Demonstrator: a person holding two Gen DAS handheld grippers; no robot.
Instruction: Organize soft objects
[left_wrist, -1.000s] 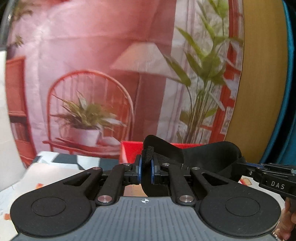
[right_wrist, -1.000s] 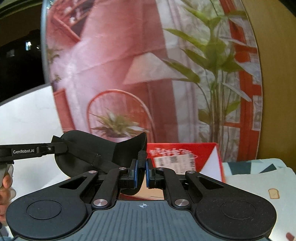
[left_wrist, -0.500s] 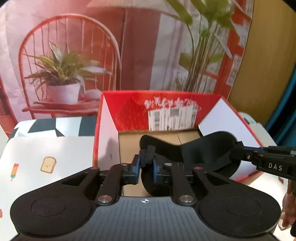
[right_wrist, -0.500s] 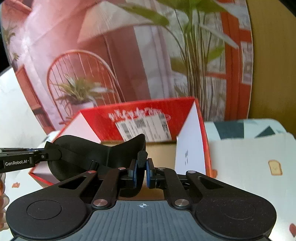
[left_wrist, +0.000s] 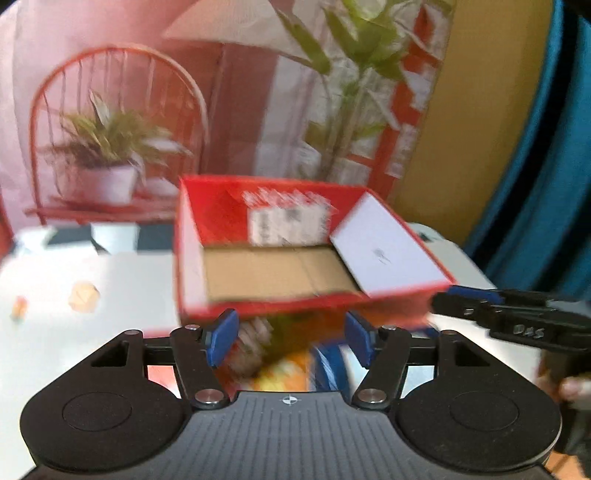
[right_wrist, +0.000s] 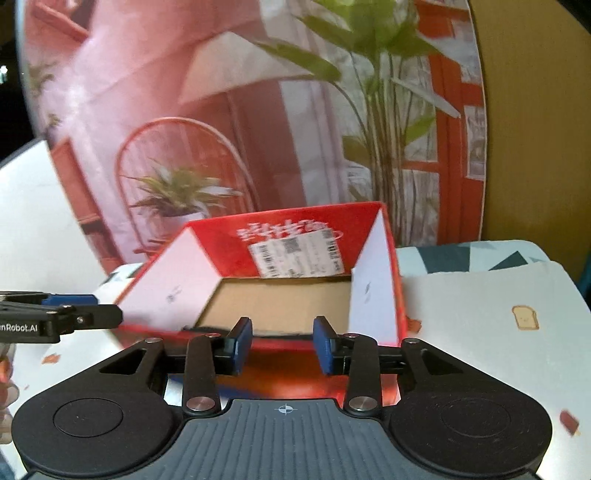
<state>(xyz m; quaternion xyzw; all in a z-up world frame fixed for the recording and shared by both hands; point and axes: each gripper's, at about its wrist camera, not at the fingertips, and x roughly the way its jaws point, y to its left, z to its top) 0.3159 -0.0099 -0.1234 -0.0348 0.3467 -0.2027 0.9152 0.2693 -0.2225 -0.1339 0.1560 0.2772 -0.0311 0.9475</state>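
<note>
An open red cardboard box (left_wrist: 388, 291) with white flaps and a brown floor stands on the table; it also shows in the right wrist view (right_wrist: 391, 236). My left gripper (left_wrist: 290, 338) is open and empty in front of the box's near wall. My right gripper (right_wrist: 282, 343) is open and empty at the near wall too. A thin black edge of the sleep mask (right_wrist: 207, 328) shows just inside the box by the near wall. The left wrist view is blurred, and the mask is hidden there.
The table (right_wrist: 480, 314) has a white cloth with small food prints. A printed backdrop (right_wrist: 229, 122) of a chair and plants stands behind the box. Colourful blurred packaging (left_wrist: 295, 358) lies below my left gripper. The other gripper shows at each view's edge (left_wrist: 517, 325) (right_wrist: 55, 319).
Both grippers have opened and let go of the black sleep mask, which dropped into the box. Both grippers pulled back from over the box.
</note>
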